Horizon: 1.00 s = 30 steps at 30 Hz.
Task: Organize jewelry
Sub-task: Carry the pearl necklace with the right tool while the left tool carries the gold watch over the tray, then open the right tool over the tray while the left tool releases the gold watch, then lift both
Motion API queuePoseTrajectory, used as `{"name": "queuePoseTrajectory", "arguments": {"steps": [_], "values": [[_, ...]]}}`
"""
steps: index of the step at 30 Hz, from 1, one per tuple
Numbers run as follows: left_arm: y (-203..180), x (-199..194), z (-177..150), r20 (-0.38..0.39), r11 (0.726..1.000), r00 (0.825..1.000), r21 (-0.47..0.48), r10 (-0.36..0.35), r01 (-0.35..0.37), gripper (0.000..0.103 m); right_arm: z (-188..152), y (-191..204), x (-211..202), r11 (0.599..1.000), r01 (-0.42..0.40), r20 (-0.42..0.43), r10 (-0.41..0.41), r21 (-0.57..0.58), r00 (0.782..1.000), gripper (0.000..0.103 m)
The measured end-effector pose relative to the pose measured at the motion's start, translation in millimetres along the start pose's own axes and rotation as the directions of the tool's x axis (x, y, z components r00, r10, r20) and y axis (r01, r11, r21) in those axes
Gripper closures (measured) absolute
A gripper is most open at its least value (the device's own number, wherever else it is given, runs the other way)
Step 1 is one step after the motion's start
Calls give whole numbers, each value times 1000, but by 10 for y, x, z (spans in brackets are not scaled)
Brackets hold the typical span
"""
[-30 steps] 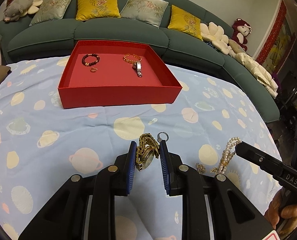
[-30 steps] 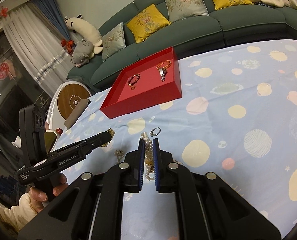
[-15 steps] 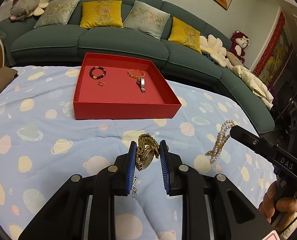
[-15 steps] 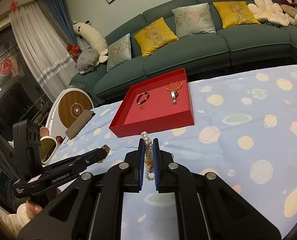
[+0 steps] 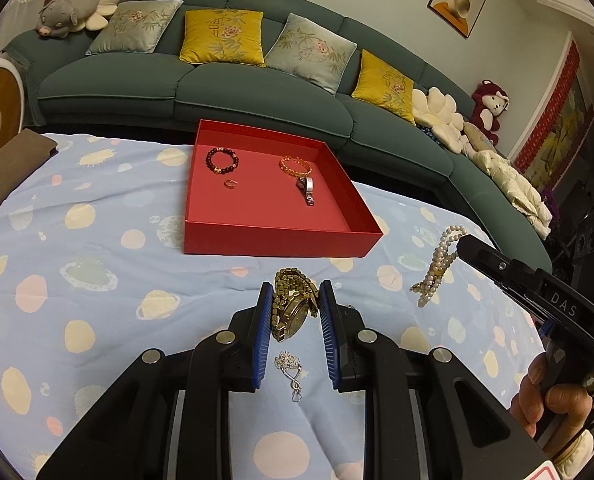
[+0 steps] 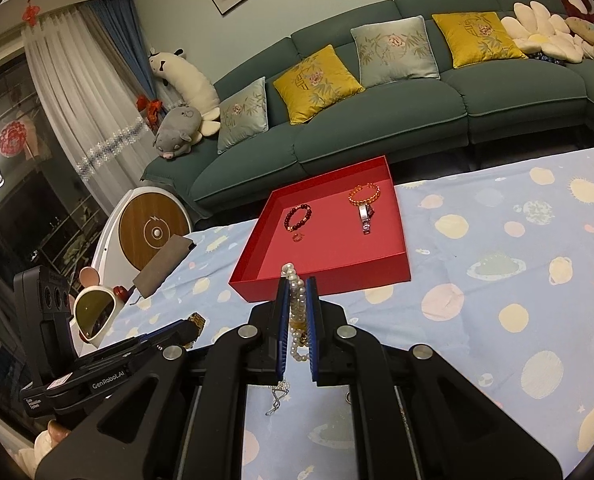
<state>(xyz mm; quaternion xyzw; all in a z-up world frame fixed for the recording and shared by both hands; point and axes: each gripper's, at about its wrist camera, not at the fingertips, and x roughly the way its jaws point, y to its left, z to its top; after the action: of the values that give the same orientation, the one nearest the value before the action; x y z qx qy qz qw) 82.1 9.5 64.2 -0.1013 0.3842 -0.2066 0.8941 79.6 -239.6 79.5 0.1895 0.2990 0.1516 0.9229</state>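
While both pieces hang clear of the cloth, the risk lies in how little of each is pinched. The gold watch (image 5: 291, 312) sits between the blue pads of the left gripper (image 5: 293, 318), whose jaws are closed partway onto its case and bunched metal band; the band droops, so a jolt could let it slide out. The pearl necklace (image 6: 297, 312) is clamped in the right gripper (image 6: 297, 320), jaws nearly together, with loops dangling above and below the pads; in the left wrist view it swings free off that gripper's tip. Both are short of the red tray (image 5: 281, 244), which already holds a dark bead bracelet (image 5: 221, 159), an orange bead bracelet (image 5: 295, 165), a silver watch (image 5: 308, 190) and a small ring (image 5: 230, 183). A dangling loop could catch the tray's near wall. Below, a silver chain (image 5: 291, 368) on the planet-print cloth (image 5: 97, 248) could be snagged by a low pass.
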Motion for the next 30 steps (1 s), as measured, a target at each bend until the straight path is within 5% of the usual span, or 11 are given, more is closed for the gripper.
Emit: {"name": "queuePoseTrajectory", "arguments": {"steps": [13, 22, 30], "values": [[115, 163, 432, 19, 998, 999, 33, 46, -47, 83, 358, 27, 347, 998, 48, 25, -47, -44, 999, 96], [300, 780, 897, 8, 994, 995, 41, 102, -102, 83, 678, -129, 941, 996, 78, 2, -78, -46, 997, 96], [394, 1239, 985, -38, 988, 989, 62, 145, -143, 83, 636, -207, 1410, 993, 95, -59, -99, -69, 993, 96]]}}
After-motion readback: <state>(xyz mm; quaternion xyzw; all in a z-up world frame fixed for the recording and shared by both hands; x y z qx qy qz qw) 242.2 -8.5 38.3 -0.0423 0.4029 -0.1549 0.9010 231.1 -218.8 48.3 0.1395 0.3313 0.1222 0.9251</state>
